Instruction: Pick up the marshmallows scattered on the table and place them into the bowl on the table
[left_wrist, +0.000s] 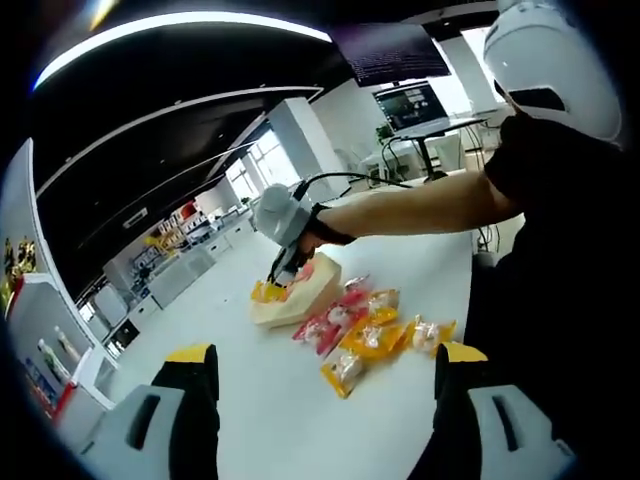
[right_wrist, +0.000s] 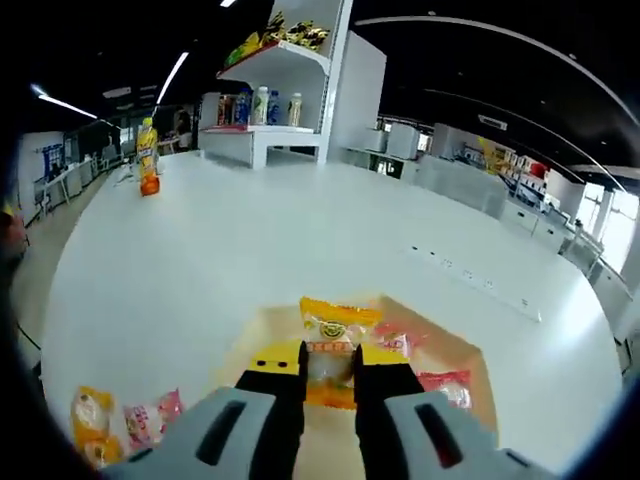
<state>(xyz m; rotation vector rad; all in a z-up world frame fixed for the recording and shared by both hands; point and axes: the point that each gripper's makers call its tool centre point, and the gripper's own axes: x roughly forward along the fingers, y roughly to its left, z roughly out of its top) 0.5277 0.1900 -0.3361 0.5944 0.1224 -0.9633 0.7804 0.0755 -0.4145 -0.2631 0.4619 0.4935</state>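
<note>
- White bench carries everything we see; it is broad and glossy, with shelves and counters beyond it.
- In the right gripper view, our right gripper has its yellow-tipped fingers drawn narrow on an orange-and-yellow marshmallow packet, which stands pinched between them.
- That packet hangs over the bowl, a pale tan, squarish dish just under the fingers; we see pink packets lying inside it to the right of the held one.
- At the lower left of the same view, a yellow packet and a pink one lie on the bench, side by side and apart from the bowl.
- Far across the bench stands an orange bottle, upright near the far edge, and a white shelf unit holds more bottles behind it.
- In the left gripper view, our left gripper has its fingers spread wide, with nothing between them.
- Ahead of them a cluster of loose packets, pink and yellow, lies on the bench just beside the bowl.
- The right gripper reaches in there from the person's bare forearm, its tips down at the bowl's rim on a yellow packet.
</note>
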